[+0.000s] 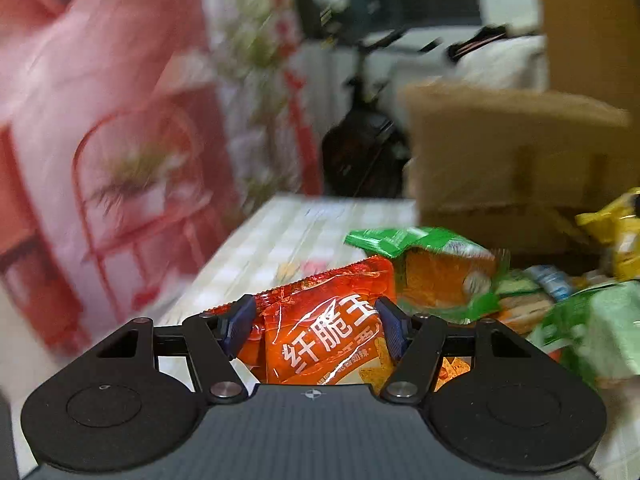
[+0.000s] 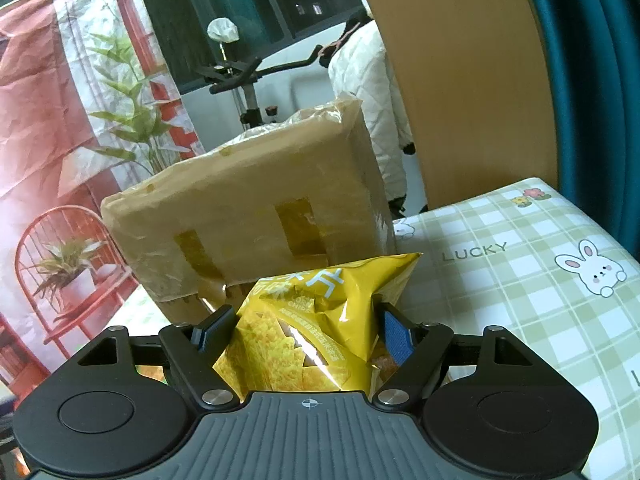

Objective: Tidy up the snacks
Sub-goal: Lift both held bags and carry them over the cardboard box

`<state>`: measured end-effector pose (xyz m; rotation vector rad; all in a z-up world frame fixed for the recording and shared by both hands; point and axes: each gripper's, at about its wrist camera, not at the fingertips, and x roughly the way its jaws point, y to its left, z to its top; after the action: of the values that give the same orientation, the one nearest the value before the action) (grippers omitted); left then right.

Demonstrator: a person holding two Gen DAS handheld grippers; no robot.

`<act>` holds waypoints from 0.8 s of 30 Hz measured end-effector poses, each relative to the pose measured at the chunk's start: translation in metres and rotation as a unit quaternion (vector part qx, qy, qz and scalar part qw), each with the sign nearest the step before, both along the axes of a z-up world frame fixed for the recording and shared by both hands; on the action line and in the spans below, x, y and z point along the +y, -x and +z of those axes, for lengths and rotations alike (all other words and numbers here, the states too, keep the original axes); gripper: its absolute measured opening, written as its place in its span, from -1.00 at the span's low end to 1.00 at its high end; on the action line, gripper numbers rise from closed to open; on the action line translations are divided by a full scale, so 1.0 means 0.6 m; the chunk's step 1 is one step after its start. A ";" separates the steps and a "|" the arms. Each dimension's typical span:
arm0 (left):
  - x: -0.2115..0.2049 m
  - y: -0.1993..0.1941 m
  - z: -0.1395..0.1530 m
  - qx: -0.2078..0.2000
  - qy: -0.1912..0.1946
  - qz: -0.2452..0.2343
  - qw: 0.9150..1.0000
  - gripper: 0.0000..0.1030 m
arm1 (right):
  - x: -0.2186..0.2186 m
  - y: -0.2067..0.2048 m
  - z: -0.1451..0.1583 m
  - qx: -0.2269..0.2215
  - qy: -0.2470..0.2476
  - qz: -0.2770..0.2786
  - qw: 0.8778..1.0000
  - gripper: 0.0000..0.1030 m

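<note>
Ahead of the right tongs and a little to their left stands a taped cardboard box (image 2: 248, 216) on the worktop (image 2: 520, 280), whose checked cloth with rabbits spreads off to the right. Beyond the box an exercise bike (image 2: 248, 76) stands by a dark window (image 2: 240, 8), a white quilted jacket (image 2: 372, 92) hung beside it. A red backdrop (image 2: 52, 152) printed with plants fills the far left.

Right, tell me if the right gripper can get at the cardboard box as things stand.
Probably not to grasp it: the right gripper already has the yellow snack bag pinched in its jaws. The way itself looks free, since the cardboard box stands just behind the bag on the checked tablecloth.
</note>
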<state>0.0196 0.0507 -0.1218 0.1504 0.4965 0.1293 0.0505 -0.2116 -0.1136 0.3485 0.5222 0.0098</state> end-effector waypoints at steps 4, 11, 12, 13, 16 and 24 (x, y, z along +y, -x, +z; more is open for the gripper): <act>0.010 -0.005 0.016 -0.003 0.016 0.012 1.000 0.31 | 0.006 0.008 0.007 -0.011 -0.001 0.004 1.000 0.42; 0.056 -0.022 0.003 0.042 0.029 0.066 0.997 0.31 | 0.007 0.015 0.017 -0.021 -0.002 0.006 1.000 0.42; 0.046 -0.021 0.004 0.043 0.003 0.050 0.998 0.31 | 0.007 0.015 0.016 -0.021 -0.003 0.007 1.000 0.42; 0.037 -0.019 0.006 0.043 -0.014 0.032 0.998 0.31 | 0.009 0.016 0.016 -0.021 -0.004 0.009 1.000 0.42; 0.031 -0.015 0.015 0.055 0.023 -0.034 0.998 0.31 | 0.014 0.016 0.018 -0.024 -0.006 0.014 1.000 0.42; 0.007 -0.010 0.025 0.022 0.045 -0.071 0.996 0.31 | 0.009 0.023 0.031 -0.036 -0.007 0.010 0.999 0.42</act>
<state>0.0257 0.0550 -0.1065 0.1002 0.5337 -0.0363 0.0366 -0.2060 -0.0951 0.3551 0.4549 0.0459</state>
